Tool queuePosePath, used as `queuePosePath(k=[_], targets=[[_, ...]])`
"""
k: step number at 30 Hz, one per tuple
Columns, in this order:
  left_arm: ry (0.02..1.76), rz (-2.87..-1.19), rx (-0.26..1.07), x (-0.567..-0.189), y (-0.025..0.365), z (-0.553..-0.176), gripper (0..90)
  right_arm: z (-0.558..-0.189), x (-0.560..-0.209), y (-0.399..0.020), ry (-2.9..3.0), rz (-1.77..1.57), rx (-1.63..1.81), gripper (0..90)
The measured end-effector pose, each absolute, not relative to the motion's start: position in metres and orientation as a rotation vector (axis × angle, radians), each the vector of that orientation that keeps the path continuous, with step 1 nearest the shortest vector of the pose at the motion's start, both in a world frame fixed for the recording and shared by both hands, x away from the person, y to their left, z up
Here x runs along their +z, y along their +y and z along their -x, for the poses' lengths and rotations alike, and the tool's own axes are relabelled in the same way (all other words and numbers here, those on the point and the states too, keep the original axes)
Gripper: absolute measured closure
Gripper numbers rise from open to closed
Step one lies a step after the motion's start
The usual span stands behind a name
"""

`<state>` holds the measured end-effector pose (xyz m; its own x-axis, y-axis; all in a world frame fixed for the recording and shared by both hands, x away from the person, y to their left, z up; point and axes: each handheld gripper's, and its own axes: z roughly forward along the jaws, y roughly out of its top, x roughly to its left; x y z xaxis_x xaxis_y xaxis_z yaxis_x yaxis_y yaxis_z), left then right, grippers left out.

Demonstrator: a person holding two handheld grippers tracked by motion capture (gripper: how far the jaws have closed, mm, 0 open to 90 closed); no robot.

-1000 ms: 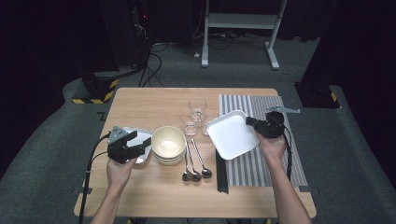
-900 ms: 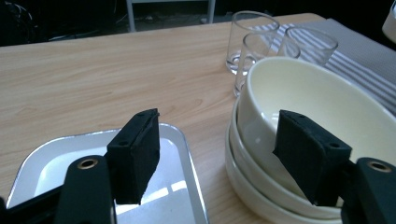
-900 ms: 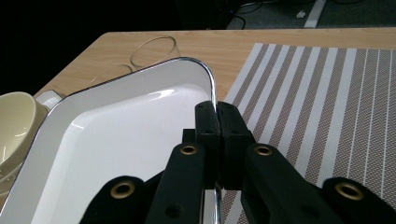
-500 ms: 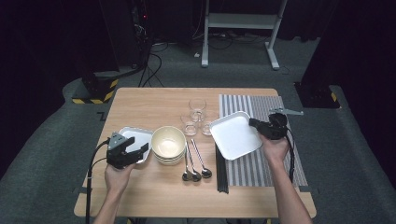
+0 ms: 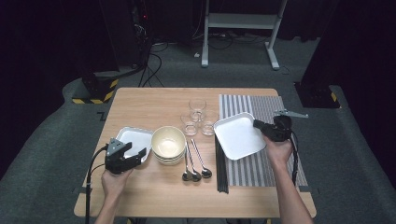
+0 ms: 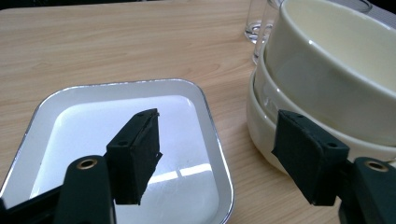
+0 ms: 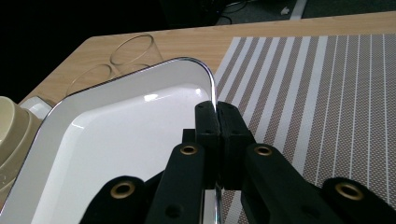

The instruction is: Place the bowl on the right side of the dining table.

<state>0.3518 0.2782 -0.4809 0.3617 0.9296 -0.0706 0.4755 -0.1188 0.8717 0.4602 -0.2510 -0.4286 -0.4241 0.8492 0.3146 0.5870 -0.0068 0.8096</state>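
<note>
The wooden worktop (image 5: 154, 196) carries all the things, and a striped mat (image 5: 273, 105) covers its right part. On this mat a white square tray (image 5: 238, 137) is tilted, with its right rim lifted. The right gripper (image 5: 260, 126) holds that rim: in the right gripper view the two jaws are pressed together on the thin metal edge of the tray (image 7: 116, 135), one jaw inside the tray and one outside, so the rim passes exactly between them.

At the left side a second white tray (image 5: 135, 138) lies flat on the wood. Just beside it stands a stack of cream bowls (image 5: 168, 143). The left gripper (image 5: 137, 156) hangs low over the near right corner of this tray. Its jaws are wide apart and hold nothing. In the left gripper view one jaw is above the inside of the second tray (image 6: 84, 121), the other is in front of the stack of bowls (image 6: 327, 84), and the right rim of the tray lies between the two jaws, not touched.

Behind the bowls stand three glasses (image 5: 198, 105). Three spoons (image 5: 196, 173) lie in front of the bowls, and dark chopsticks (image 5: 221, 172) lie along the left edge of the mat.
</note>
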Motion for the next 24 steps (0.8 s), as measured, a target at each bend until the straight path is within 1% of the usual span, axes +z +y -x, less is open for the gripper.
queuePosePath(k=[10, 24], targets=[[1.264, -1.769, 0.671, -0.49, 0.278, -0.346, 30.8, -0.459, -0.435, -0.26, 1.974, -1.551, 1.389, 88.5], [1.319, -1.756, 0.66, -0.503, 0.284, -0.34, 30.0, -0.455, -0.445, -0.269, 1.943, -1.588, 1.367, 88.5]])
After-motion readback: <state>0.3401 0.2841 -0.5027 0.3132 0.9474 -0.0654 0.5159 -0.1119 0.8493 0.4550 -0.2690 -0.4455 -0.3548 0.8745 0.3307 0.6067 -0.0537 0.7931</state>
